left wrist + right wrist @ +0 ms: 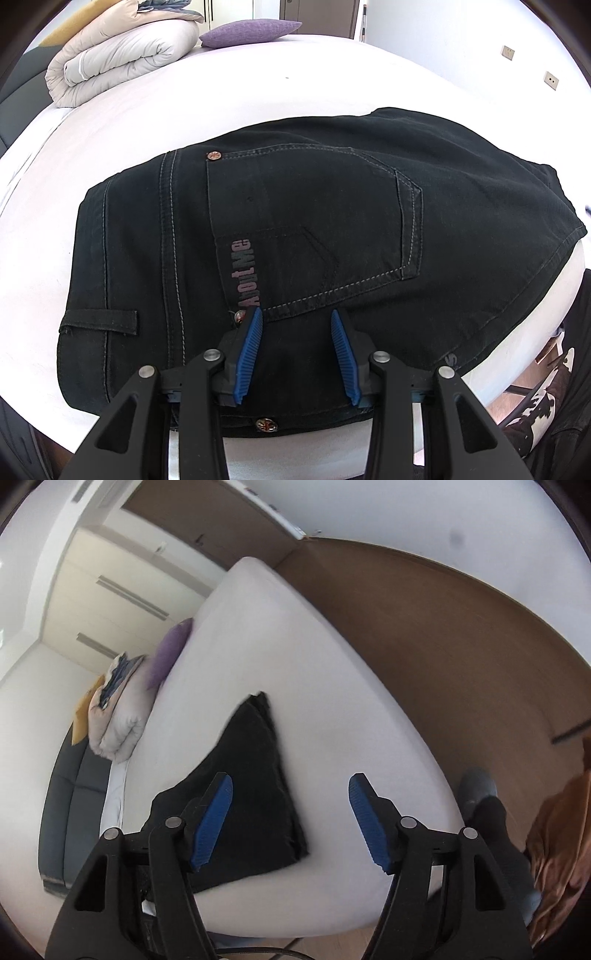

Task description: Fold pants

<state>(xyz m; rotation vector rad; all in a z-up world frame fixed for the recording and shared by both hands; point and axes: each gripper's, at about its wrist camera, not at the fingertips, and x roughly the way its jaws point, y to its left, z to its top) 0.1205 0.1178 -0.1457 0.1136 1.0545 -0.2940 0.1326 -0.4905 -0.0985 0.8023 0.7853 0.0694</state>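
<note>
Pants (314,236) lie folded on the bed (258,81), filling the frame's centre. Our left claw (297,314) and right claw (290,786) gape apart, empty. Snagging the pocket could undo our fold.

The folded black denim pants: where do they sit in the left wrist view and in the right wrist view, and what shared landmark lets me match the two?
Left wrist: the folded black denim pants fill the centre, back pocket up, on the white mattress.
Right wrist: they lie lower centre-left, seen from higher, slightly blurred.
Shared landmark: the purple cushion beside the rolled beige duvet.
</note>
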